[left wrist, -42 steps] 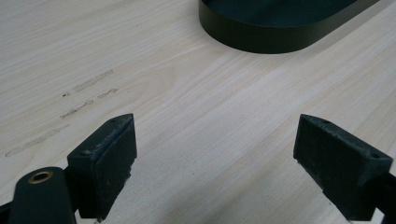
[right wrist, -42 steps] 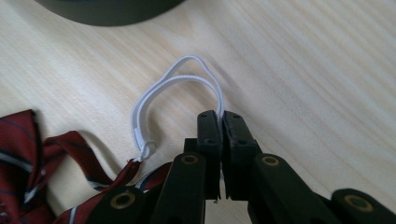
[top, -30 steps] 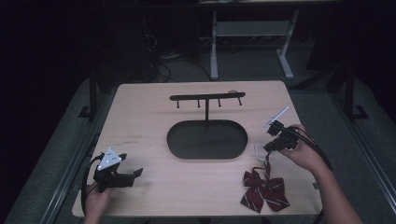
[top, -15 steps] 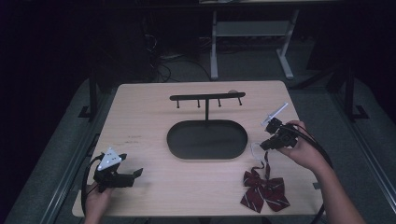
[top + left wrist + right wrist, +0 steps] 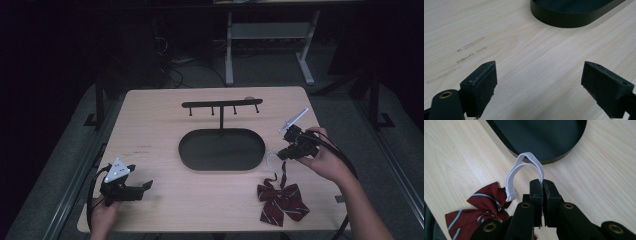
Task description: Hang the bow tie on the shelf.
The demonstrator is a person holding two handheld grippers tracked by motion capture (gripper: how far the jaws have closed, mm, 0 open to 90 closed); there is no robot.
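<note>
Lifting looks like the step in hand: the right gripper [image 5: 541,182] has its jaws pinched together on the white elastic loop [image 5: 524,167] of a dark red striped bow tie [image 5: 281,201], which lies at the lower right of the high view on the wooden table [image 5: 160,125], just below the black oval tray [image 5: 221,149]. In the right gripper view the loop arches up from the clamped jaws toward the tray's rim, while the bow itself sits at the lower left of that frame; whether any of the bow has left the table is hard to tell from here. At the lower left of the high view the left gripper [image 5: 539,87] rests low over bare wood with its jaws wide apart and nothing between them. The hook rack [image 5: 222,105] standing above the tray is probably the goal, so the next move calls for raising the loop and carrying it up the frame to slip over one hook, keeping the clamp firm.
</note>
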